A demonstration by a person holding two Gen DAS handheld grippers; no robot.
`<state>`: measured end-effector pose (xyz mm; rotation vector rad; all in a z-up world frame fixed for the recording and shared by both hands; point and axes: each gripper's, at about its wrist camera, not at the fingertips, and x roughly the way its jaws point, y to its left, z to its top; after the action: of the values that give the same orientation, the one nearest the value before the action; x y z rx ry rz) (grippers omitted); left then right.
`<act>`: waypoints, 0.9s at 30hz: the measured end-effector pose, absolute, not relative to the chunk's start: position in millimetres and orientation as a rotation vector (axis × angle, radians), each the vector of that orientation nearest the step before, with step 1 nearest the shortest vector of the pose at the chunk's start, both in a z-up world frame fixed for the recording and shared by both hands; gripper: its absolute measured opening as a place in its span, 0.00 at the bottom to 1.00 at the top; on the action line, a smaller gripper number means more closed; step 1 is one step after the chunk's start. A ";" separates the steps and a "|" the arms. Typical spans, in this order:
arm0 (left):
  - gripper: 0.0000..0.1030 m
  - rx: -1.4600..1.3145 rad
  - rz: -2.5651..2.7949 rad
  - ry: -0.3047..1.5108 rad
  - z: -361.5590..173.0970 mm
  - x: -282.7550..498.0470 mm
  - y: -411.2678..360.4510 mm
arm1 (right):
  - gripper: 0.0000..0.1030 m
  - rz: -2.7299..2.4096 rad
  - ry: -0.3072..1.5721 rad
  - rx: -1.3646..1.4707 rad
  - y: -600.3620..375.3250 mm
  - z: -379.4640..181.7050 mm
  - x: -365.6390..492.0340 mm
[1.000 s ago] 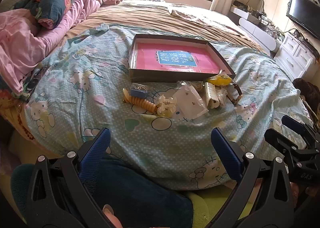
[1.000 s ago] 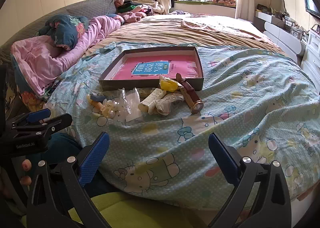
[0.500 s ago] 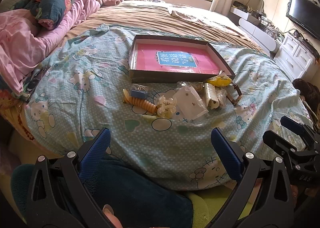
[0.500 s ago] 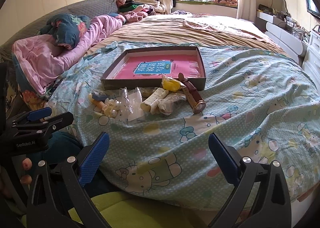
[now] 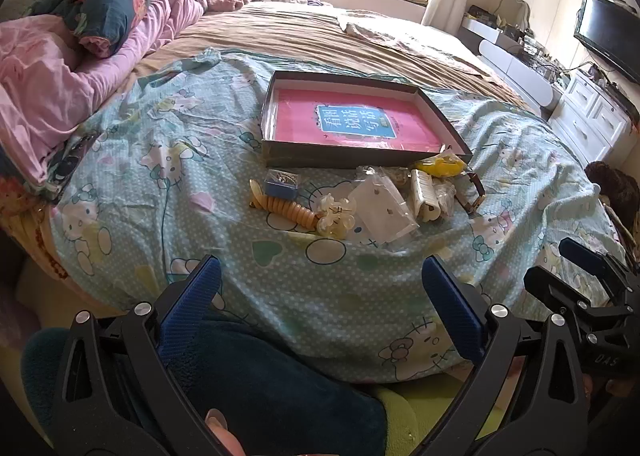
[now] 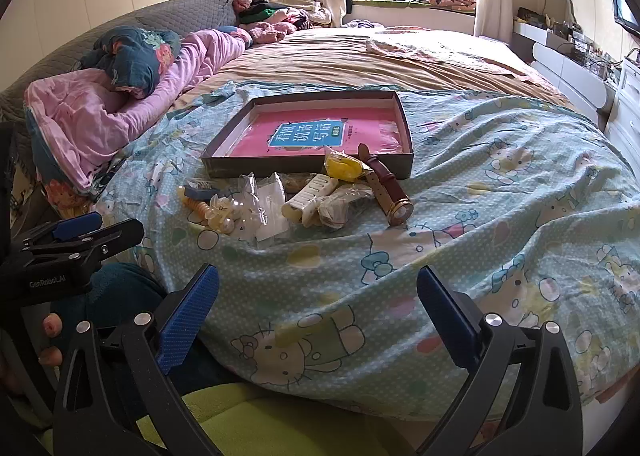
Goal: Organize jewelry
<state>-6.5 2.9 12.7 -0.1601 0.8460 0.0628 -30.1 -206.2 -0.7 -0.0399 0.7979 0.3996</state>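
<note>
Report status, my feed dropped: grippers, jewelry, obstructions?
Left gripper and right gripper open, empty, short of the pile. Wristwatch and hair clips loose on the bedsheet, outside the box. Path unobstructed.

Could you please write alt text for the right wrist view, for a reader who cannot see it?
The open right claw hovers above a Hello Kitty bedsheet, empty. Ahead, a wristwatch, hair clips and small packets lie in front of a shallow box.

Bed (image 5: 360, 44) spread with cartoon-cat sheet (image 5: 160, 184). On it: shallow box (image 5: 360, 152), jewelry pile (image 5: 360, 204), watch (image 6: 388, 192) just beside. Pink bedding (image 5: 60, 88) heaped at left
</note>
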 end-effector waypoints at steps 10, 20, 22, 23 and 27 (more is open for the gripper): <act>0.92 -0.160 0.068 0.846 12.9 -6.4 4.7 | 0.96 0.419 0.788 -0.048 -203.6 -2.9 -28.0; 0.92 -0.205 0.106 0.852 7.1 -1.4 21.8 | 0.96 0.418 0.768 -0.059 -203.3 -0.5 -14.9; 0.92 -0.217 0.121 0.853 6.4 -0.2 27.3 | 0.96 0.413 0.764 -0.058 -204.5 1.0 -10.7; 0.92 -0.222 0.130 0.854 6.0 0.0 29.9 | 0.96 0.412 0.762 -0.056 -205.3 1.8 -7.4; 0.92 -0.245 0.161 0.860 3.2 3.2 44.1 | 0.96 0.397 0.745 -0.060 -207.8 4.4 3.7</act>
<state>3.2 44.1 3.2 -0.2451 0.8601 0.1613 3.7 -207.8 4.4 -0.0598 0.7453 0.3972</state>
